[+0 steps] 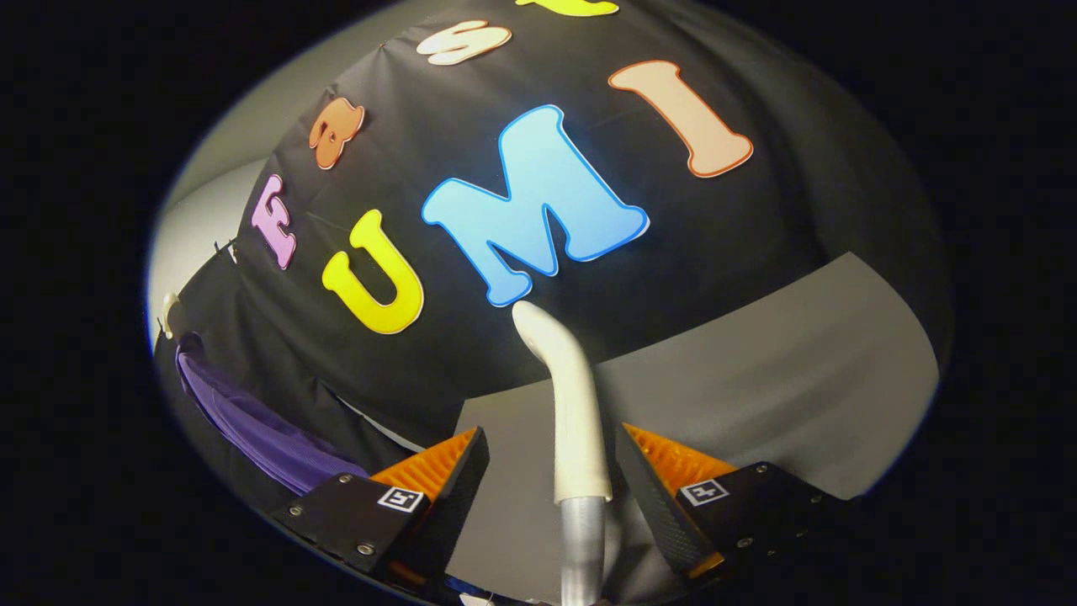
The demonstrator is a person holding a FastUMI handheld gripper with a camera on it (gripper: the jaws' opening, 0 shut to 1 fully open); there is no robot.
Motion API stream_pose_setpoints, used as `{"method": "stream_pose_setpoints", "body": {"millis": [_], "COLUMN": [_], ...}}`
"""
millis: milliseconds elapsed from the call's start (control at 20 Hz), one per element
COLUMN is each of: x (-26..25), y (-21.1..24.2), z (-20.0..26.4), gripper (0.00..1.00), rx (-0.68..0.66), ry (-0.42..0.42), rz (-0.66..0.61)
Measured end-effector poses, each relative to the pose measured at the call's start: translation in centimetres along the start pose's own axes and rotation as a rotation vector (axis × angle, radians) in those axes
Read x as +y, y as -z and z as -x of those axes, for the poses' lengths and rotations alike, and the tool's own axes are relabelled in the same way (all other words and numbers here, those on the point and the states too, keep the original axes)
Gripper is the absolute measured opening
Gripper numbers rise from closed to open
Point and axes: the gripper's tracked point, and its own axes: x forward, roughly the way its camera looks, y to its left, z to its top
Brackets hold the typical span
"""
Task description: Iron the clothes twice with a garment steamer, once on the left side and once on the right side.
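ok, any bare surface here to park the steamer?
Bare grey surface lies beyond the hand-held gripper, bordered by the black cloth wall. It's crowded between the open fingers, where the steamer handle stands, and beside them, where purple clothes hang.

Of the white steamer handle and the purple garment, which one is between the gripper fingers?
The white curved steamer handle stands between the open gripper fingers, untouched. The purple garment hangs off to their left.
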Motion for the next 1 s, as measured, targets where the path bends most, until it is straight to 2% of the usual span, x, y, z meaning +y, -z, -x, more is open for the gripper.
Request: {"method": "stream_pose_setpoints", "body": {"millis": [300,450,550,650,700,850,1000], "x": [-0.2,0.1,0.1,-0.5,-0.2,-0.2,0.1], "y": [3.0,3.7,3.8,4.1,4.4,4.1,4.0], "z": [-3.4,-4.5,-5.2,-5.9,-5.9,-5.6,-5.4], "gripper": [0.94,0.93,0.84,0.69,0.49,0.42,0.38], "rx": [0.186,0.229,0.249,0.280,0.297,0.285,0.269], "ry": [-0.073,-0.097,-0.097,-0.081,-0.103,-0.120,-0.129], "rz": [-0.080,-0.124,-0.172,-0.236,-0.272,-0.320,-0.314]}}
